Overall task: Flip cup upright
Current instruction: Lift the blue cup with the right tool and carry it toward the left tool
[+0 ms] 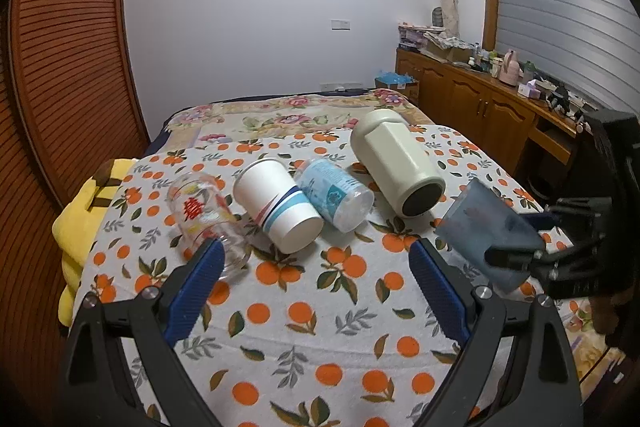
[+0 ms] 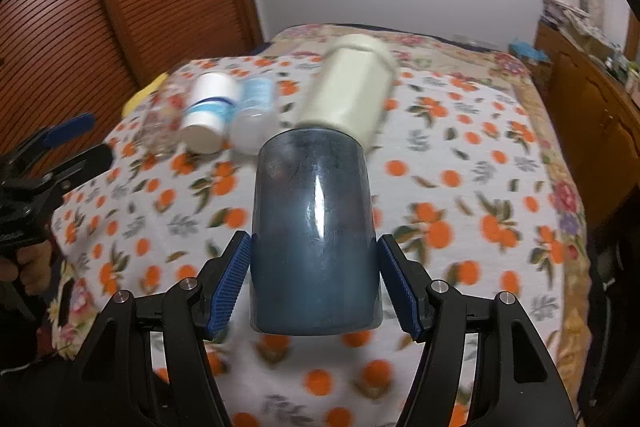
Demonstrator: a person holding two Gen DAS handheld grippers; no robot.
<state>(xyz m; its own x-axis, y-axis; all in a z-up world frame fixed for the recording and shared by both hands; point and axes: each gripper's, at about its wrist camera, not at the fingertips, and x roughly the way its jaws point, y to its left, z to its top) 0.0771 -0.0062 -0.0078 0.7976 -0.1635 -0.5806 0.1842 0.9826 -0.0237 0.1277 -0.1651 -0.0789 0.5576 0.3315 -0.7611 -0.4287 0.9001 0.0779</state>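
While four vessels lie on their sides on the orange-print cloth (image 1: 320, 307) covering the bed, namely the cream flask (image 1: 396, 163), the paper cup (image 1: 278, 205), the pale blue plastic cup (image 1: 336, 195) and the glass (image 1: 204, 219), the task looks only under way: the right tongs (image 2: 314, 285) grip the blue cup (image 2: 314, 227), lifted and tilted, not yet set upright. The left tongs (image 1: 316, 291) are spread wide, holding nothing.
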